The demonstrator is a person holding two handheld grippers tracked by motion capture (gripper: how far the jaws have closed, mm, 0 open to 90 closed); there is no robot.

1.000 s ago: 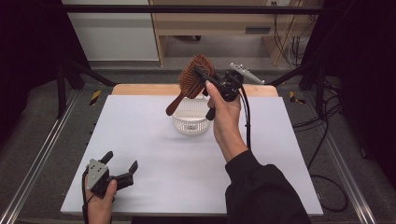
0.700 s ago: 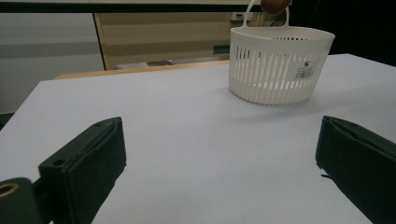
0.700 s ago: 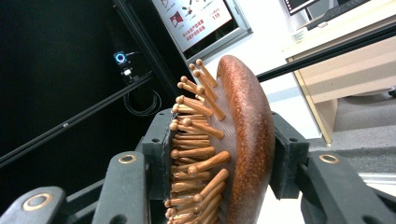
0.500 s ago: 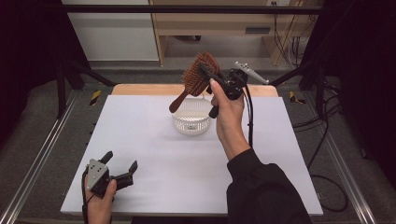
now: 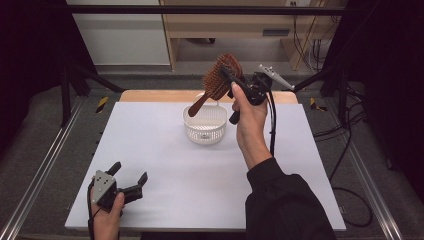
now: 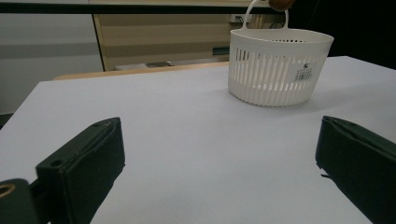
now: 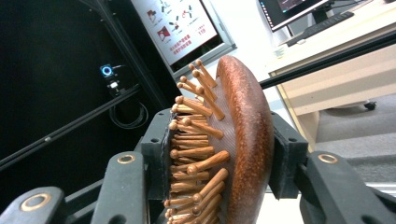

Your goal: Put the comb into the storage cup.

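Right now the right claw (image 5: 231,80) pinches the brush (image 5: 220,77) by its head, held aloft above the basket (image 5: 205,125) on the tabletop (image 5: 165,165). Its dangling handle could catch the rim and tip the light basket. The left claw (image 5: 129,176) rests spread.
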